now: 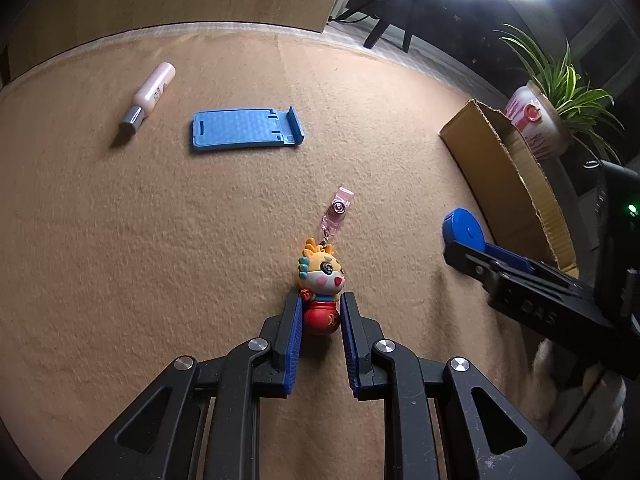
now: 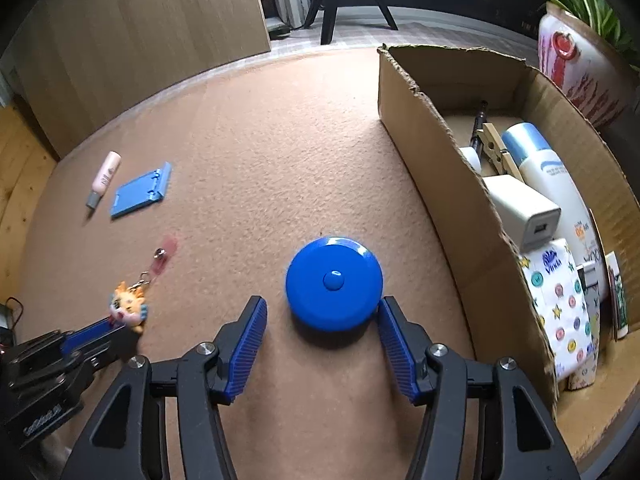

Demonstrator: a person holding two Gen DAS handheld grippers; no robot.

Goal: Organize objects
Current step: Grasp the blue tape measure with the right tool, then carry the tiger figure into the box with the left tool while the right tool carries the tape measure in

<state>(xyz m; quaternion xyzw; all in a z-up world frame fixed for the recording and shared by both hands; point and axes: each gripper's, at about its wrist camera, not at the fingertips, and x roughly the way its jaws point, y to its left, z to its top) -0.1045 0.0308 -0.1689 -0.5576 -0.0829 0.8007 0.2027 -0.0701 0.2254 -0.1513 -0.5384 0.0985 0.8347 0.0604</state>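
My left gripper [image 1: 320, 308] is shut on the red base of a small dragon figure keychain [image 1: 322, 280], whose pink clip [image 1: 338, 210] lies on the tan cloth beyond. It also shows in the right wrist view [image 2: 128, 306]. My right gripper [image 2: 322, 318] is open around a round blue tape measure [image 2: 334, 282]; the right finger touches its edge and the left finger stands apart. The tape measure shows in the left wrist view [image 1: 464, 232]. A blue phone stand [image 1: 246, 128] and a pink tube [image 1: 150, 92] lie at the far left.
An open cardboard box [image 2: 424, 148] stands at the right, holding a white bottle [image 2: 548, 176], a white charger [image 2: 524, 208], a patterned packet [image 2: 560, 300] and a wooden clothespin [image 2: 498, 148]. A potted plant [image 1: 540, 120] stands behind it. A wooden panel [image 2: 152, 28] stands at the back.
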